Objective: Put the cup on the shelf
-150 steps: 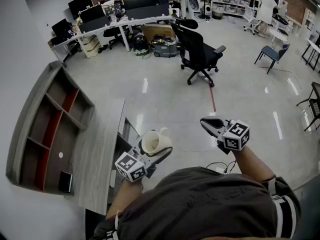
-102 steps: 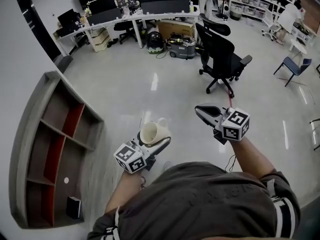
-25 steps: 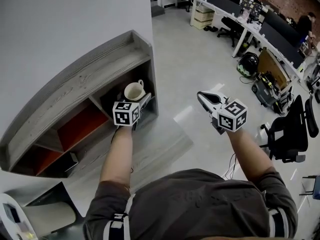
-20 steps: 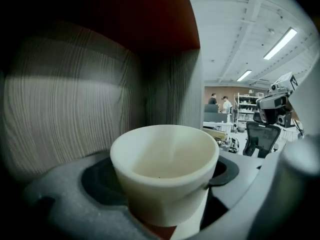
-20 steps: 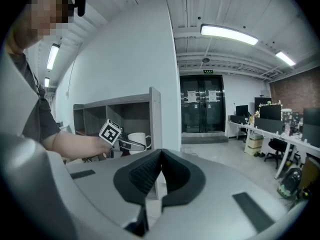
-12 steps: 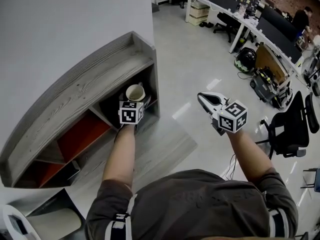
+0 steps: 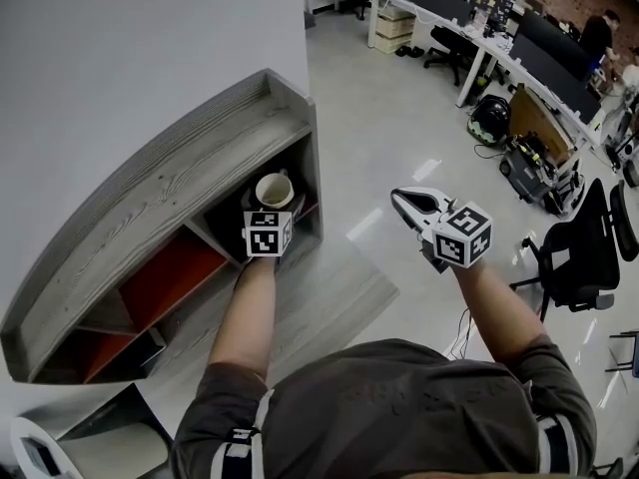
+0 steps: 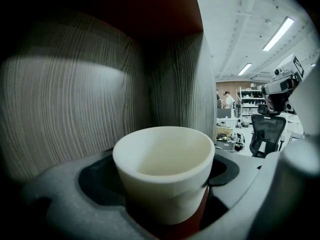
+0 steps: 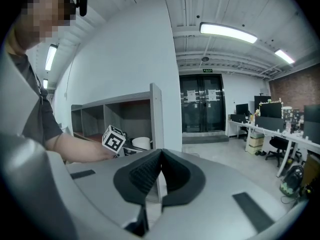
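Note:
A cream cup (image 7: 274, 190) sits upright between the jaws of my left gripper (image 7: 273, 206), which is shut on it. The cup is inside the right-end upper compartment of the grey wooden shelf (image 7: 170, 183). In the left gripper view the cup (image 8: 162, 169) fills the middle, with grey wood walls (image 8: 75, 99) close behind it and a red surface showing below its base. Whether it rests on the shelf board I cannot tell. My right gripper (image 7: 411, 204) hangs shut and empty over the floor, right of the shelf. The right gripper view shows the cup (image 9: 141, 143) in the shelf (image 9: 156, 114).
Other shelf compartments have red panels (image 7: 165, 272); a small dark box (image 7: 152, 341) lies in a lower one. A white wall (image 7: 120, 58) stands behind the shelf. Desks with monitors (image 7: 469, 13), a black office chair (image 7: 579, 257) and floor equipment (image 7: 524, 143) stand at the right.
I have turned from the open floor to the shelf. Over the last second my left gripper has pushed the cup deeper into the right-end compartment. My right gripper stayed shut.

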A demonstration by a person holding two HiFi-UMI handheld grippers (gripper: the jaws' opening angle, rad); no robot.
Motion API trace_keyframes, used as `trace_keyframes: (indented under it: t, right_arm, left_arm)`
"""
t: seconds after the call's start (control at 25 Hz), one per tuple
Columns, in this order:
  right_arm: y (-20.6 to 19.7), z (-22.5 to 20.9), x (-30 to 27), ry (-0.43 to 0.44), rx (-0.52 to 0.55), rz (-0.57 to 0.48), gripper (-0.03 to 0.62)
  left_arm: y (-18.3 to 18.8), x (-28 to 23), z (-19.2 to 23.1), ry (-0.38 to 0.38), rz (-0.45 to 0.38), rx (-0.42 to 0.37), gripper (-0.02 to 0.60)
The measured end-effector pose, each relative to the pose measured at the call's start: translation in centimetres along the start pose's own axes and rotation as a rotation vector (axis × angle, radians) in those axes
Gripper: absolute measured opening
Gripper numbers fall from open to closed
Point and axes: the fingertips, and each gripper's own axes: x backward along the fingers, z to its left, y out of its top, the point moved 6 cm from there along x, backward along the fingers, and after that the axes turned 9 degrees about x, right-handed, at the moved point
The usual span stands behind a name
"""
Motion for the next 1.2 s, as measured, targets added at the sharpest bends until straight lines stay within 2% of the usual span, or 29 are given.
trace_keyframes:
  t: [0.12,0.24,0.48,0.6,0.76,1.08,1.16,1.2]
  right_arm:
    - [0.0,0.2,0.4,-0.001,0.002,-0.004,-0.008]
    - [0.0,0.3,1.0,-0.009,0.003,-0.007,-0.008]
    - [-0.1,0.6,3.6,-0.03,-0.003,-0.026,-0.008]
    - [0.0,0.7,5.9,-0.043,-0.001,-0.043,-0.008]
    - [-0.5,0.6,10.0,-0.071,-0.006,-0.062,-0.008]
    - [-2.7,0.2,19.8,-0.149,-0.033,-0.066,-0.008]
    - [-3.3,0.3,21.7,-0.157,-0.029,-0.064,-0.008]
    - [-3.4,0.4,22.5,-0.159,-0.027,-0.066,-0.008]
  left_arm:
    - [0.0,0.9,0.1,0.045,-0.05,-0.007,0.431]
    - [-0.5,1.9,-0.2,0.075,-0.062,-0.009,0.434]
    - [-2.2,5.5,-3.2,0.067,-0.056,0.045,0.433]
    - [-2.9,8.0,-6.7,-0.001,-0.06,0.066,0.433]
    - [-3.1,10.3,-13.0,-0.135,-0.058,0.045,0.433]
    - [-0.8,12.0,-25.9,-0.387,-0.102,0.029,0.428]
    - [-0.7,12.5,-28.4,-0.424,-0.113,0.035,0.384]
    - [-0.8,12.9,-29.3,-0.431,-0.12,0.042,0.281]
